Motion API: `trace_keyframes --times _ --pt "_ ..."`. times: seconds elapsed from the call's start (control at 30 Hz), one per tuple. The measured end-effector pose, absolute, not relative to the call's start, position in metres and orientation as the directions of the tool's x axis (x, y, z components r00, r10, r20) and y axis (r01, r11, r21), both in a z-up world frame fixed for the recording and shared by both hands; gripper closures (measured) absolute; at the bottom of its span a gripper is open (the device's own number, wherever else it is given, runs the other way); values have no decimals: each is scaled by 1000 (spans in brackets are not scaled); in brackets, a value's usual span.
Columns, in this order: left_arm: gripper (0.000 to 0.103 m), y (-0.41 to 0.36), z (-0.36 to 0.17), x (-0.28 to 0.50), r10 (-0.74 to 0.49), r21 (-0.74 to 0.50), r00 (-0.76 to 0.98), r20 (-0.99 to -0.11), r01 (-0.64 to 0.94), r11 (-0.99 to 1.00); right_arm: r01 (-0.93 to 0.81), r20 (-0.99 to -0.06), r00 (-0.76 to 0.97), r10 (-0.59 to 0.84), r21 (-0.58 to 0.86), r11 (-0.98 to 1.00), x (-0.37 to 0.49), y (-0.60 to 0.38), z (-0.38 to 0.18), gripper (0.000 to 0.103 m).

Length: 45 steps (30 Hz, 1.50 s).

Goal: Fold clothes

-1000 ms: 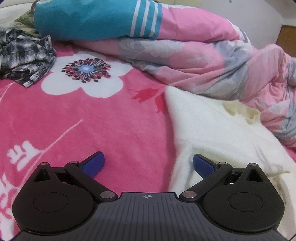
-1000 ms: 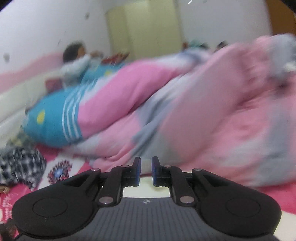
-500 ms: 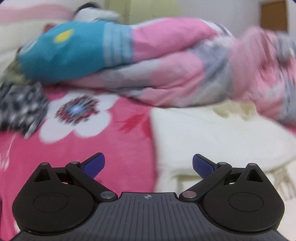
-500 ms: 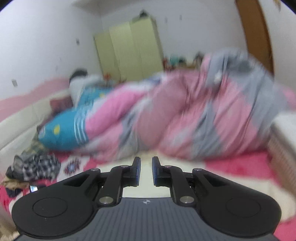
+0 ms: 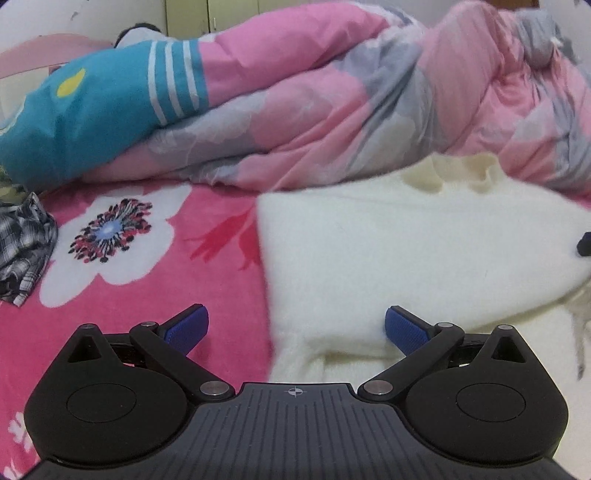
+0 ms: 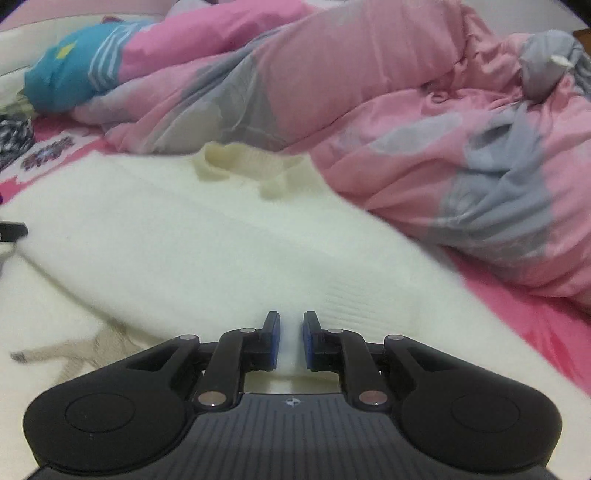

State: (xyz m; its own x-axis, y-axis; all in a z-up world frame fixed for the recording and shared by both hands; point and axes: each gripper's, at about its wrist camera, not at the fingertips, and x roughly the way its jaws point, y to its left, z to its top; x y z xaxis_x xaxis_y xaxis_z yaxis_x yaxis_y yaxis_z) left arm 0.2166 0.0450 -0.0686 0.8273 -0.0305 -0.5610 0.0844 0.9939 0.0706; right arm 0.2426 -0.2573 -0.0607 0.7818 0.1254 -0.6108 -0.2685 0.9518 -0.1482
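A fluffy white sweater (image 5: pixel 424 258) lies spread on the pink flowered bed sheet (image 5: pixel 129 295); its cream ribbed collar (image 6: pixel 240 162) lies at the far side by the quilt. My left gripper (image 5: pixel 295 326) is open wide, low over the sweater's left edge, one blue pad (image 5: pixel 186 326) over the sheet and the other over the white knit. My right gripper (image 6: pixel 291 339) is down on the sweater (image 6: pixel 184 240), its pads nearly together with a ridge of white fabric pinched between them. Its dark tip shows at the right edge of the left wrist view.
A bunched pink and grey quilt (image 5: pixel 369 103) and a teal striped cover (image 5: pixel 92 110) fill the far side of the bed. A crumpled plaid shirt (image 5: pixel 22 251) lies at the left. A person lies behind the quilt (image 5: pixel 136 31).
My right gripper has come down from high above the bed onto the sweater, still pinching white fabric. The left gripper has shifted sideways and rolled, staying open.
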Motion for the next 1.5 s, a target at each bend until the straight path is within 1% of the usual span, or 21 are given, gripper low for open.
trace_keyframes --times 0.1,0.17,0.2,0.27,0.33,0.47,0.53,0.6,0.67,0.83,0.87,0.9,1.0,1.1,1.2,1.33,1.5 --pt "0 40 -64 209 -50 95 841 -538 120 988 -297 -556 810 187 -113 948 223 -250 -54 88" --pt "0 33 -68 208 -53 128 837 -544 145 981 -319 -605 773 190 -113 941 221 -242 -71 83" --pt "0 30 -69 207 -52 142 835 -547 154 978 -316 -603 778 179 -128 940 220 -240 -77 83" --pt "0 31 -67 206 -55 138 837 -544 154 978 -303 -599 783 164 -138 943 218 -238 -77 83" --pt "0 33 -64 205 -59 132 840 -540 154 979 -278 -592 786 179 -80 957 217 -241 -63 83" --pt "0 41 -51 199 -118 71 844 -524 181 981 -218 -565 813 142 -68 974 221 -249 -52 82" --pt "0 38 -54 199 -154 48 826 -542 213 976 -153 -602 791 107 -26 988 231 -260 -63 81" --pt "0 31 -64 203 -171 53 796 -581 246 968 -123 -625 771 117 33 992 239 -273 -77 80" --pt "0 26 -76 209 -146 76 769 -623 245 967 -99 -618 775 133 90 991 234 -280 -73 80" --pt "0 42 -79 218 -199 -43 730 -653 227 973 7 -570 807 153 270 963 201 -325 -44 72" --pt "0 45 -79 219 -206 -58 727 -655 224 973 28 -558 815 155 306 952 193 -336 -38 68" --pt "0 45 -79 218 -207 -62 729 -653 222 973 68 -548 824 141 343 937 181 -353 -34 65" --pt "0 46 -78 217 -208 -66 730 -650 219 973 205 -528 846 76 454 867 140 -413 -25 64" --pt "0 46 -79 217 -210 -69 730 -650 219 973 368 -525 851 -27 558 744 93 -476 -30 63" --pt "0 46 -79 218 -212 -72 729 -651 218 973 483 -529 840 -121 627 612 54 -530 -42 63" --pt "0 46 -79 218 -212 -72 729 -651 218 973 564 -543 817 -194 681 466 31 -584 -68 63" --pt "0 47 -79 218 -212 -74 729 -651 217 973 574 -522 819 -237 745 341 29 -621 -93 64"
